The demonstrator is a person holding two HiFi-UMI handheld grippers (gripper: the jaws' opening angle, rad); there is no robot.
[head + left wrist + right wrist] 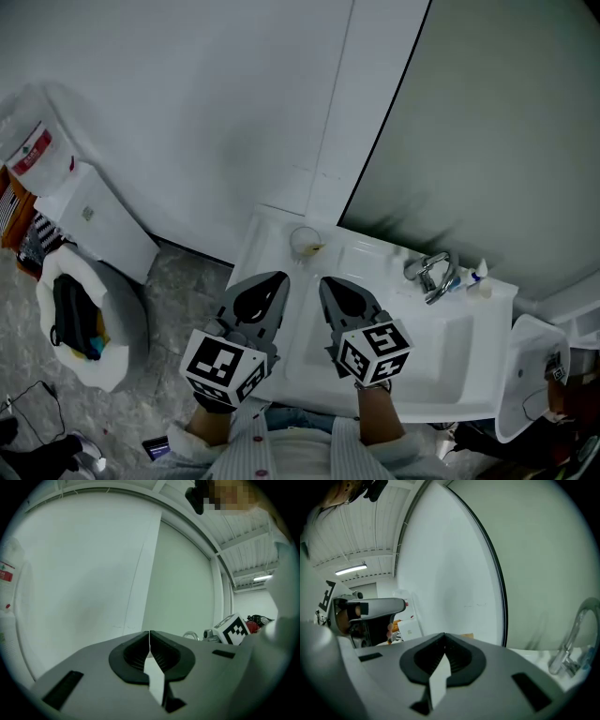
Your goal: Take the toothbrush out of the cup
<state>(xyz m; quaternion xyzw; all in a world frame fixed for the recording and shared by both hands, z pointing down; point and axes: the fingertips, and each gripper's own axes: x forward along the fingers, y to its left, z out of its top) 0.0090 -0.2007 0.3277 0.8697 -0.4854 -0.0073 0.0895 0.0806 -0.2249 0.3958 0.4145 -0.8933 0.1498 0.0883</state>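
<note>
A clear cup [305,241] stands on the back left corner of the white sink [441,375], with something yellowish in it; I cannot make out a toothbrush. Both grippers hover over the sink's left part, a short way in front of the cup. My left gripper [279,278] has its jaws closed together, nothing between them, as the left gripper view [149,633] also shows. My right gripper [325,281] is shut and empty too [444,635]. A small tan edge [467,635] peeks over the right jaws; what it is I cannot tell.
A chrome faucet [429,273] stands at the sink's back, with small blue-and-white items [474,275] beside it. A bin lined with a white bag [84,323] and a white box [98,220] stand on the floor at the left. The wall rises close behind the sink.
</note>
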